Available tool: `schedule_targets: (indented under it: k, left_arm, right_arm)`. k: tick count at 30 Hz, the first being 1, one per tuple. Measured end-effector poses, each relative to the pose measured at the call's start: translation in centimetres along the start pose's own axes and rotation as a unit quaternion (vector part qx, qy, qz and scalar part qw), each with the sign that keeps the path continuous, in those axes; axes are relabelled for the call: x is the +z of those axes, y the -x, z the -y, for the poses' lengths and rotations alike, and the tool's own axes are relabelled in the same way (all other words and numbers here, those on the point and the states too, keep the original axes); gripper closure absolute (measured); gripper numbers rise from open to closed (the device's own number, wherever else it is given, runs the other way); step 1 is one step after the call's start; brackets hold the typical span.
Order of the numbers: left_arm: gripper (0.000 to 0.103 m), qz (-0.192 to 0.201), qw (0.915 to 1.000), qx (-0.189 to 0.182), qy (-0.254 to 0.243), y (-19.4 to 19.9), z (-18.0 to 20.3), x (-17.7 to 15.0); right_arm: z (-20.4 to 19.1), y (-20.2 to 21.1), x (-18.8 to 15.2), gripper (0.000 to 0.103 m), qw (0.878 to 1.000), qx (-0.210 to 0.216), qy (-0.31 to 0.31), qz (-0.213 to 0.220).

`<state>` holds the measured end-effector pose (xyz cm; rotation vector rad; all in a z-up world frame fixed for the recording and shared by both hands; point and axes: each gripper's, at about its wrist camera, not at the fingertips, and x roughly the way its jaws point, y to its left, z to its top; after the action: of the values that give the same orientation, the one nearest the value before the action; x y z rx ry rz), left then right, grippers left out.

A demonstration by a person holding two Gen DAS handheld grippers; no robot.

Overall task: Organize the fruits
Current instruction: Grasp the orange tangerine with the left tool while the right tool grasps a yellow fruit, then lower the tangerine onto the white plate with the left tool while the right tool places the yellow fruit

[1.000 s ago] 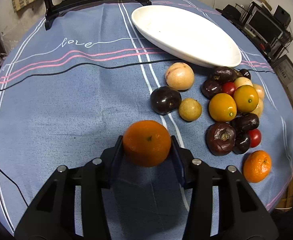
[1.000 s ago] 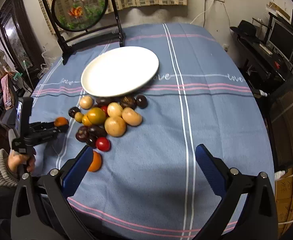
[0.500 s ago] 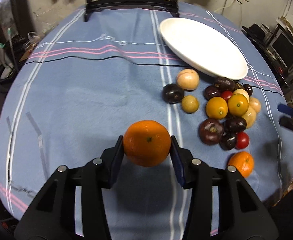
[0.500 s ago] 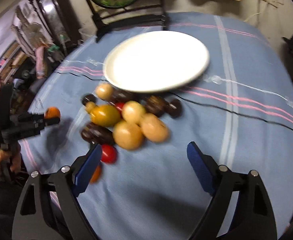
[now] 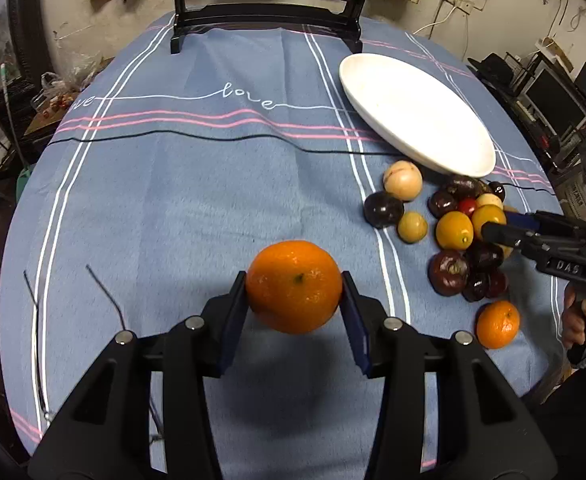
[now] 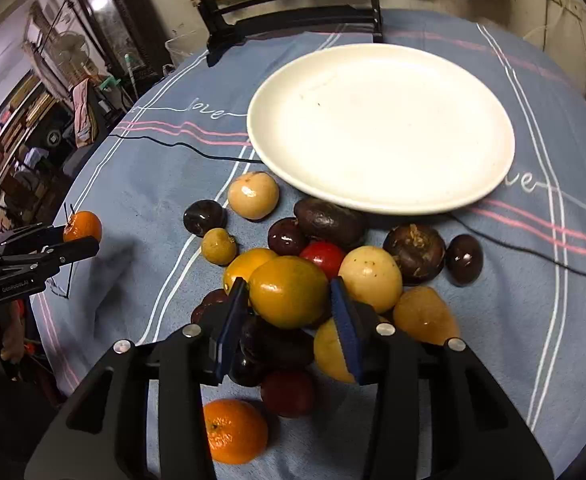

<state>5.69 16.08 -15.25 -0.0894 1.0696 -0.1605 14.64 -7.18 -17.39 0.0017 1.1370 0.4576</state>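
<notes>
Blue tablecloth (image 5: 197,200): one white plate (image 6: 381,128), two oranges; left gripper (image 5: 295,300) pinching orange (image 5: 294,286), right gripper (image 6: 289,300) clamping yellow citrus (image 6: 289,296).

Orange tangerine (image 5: 294,286), white plate (image 6: 381,124), blue tablecloth (image 5: 193,200) with pink-white stripes.

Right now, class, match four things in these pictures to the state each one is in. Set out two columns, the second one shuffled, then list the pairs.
Things:
1 left gripper
2 right gripper
3 white plate
4 loose orange

States:
a nothing on it
b fingers around a yellow fruit
c lying free on the cloth
d fingers shut on a held orange

Pairs: 1-d, 2-b, 3-a, 4-c
</notes>
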Motion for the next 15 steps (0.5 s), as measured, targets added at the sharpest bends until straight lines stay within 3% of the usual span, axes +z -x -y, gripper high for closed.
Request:
schedule_targets:
  k: [9, 15]
  left_arm:
    - [0.057, 0.001, 0.9995, -0.032, -0.006, -1.7, 1.3, 1.3]
    - [0.057, 0.007, 0.9983, -0.048, -0.032, -3.2, 4.4, 4.2]
  right_arm:
    - [0.3, 1.7, -0.8, 0.061, 1.000, -0.022, 0.011, 0.004]
    - [4.8, 5.0, -0.5, 0.061, 0.998, -0.042, -0.042, 0.034]
